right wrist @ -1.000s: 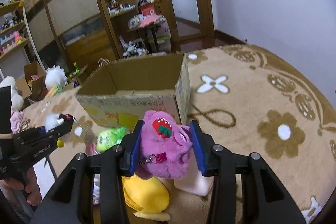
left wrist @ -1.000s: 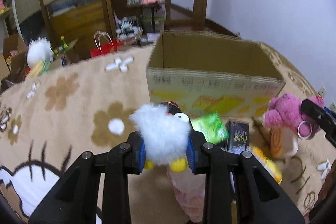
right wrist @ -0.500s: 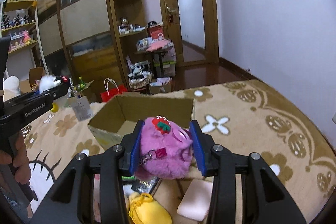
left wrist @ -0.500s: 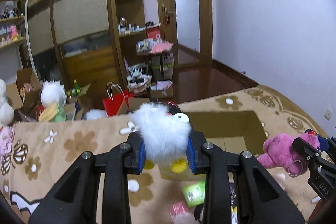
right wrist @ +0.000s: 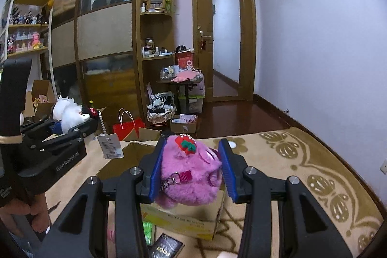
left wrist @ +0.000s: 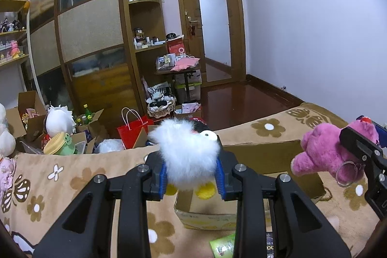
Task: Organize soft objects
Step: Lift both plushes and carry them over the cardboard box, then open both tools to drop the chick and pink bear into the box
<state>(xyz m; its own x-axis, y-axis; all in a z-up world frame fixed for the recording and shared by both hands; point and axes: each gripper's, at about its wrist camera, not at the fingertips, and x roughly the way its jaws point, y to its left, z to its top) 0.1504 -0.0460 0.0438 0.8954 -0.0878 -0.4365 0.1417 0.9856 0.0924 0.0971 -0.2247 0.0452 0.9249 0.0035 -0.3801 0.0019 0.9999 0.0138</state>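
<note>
My left gripper (left wrist: 191, 177) is shut on a white fluffy plush with yellow feet (left wrist: 187, 156), held up above the open cardboard box (left wrist: 275, 158). My right gripper (right wrist: 189, 171) is shut on a pink plush bear with a strawberry on its head (right wrist: 189, 179), held over the same box (right wrist: 121, 160). In the left wrist view the bear (left wrist: 324, 151) and right gripper (left wrist: 362, 156) show at the right. In the right wrist view the left gripper (right wrist: 70, 127) with the white plush (right wrist: 70, 116) and its hanging tag (right wrist: 110, 145) shows at the left.
The box stands on a beige flowered blanket (left wrist: 60, 183). A green packet (left wrist: 222, 247) and a black packet (right wrist: 164, 249) lie in front of the box. Beyond the blanket's edge are a red bag (left wrist: 131, 129), boxes, plush toys and wooden cabinets (left wrist: 96, 40).
Both grippers have risen well above the blanket with their plush toys still held. The box now sits lower in both views, and the room beyond has come into view.
</note>
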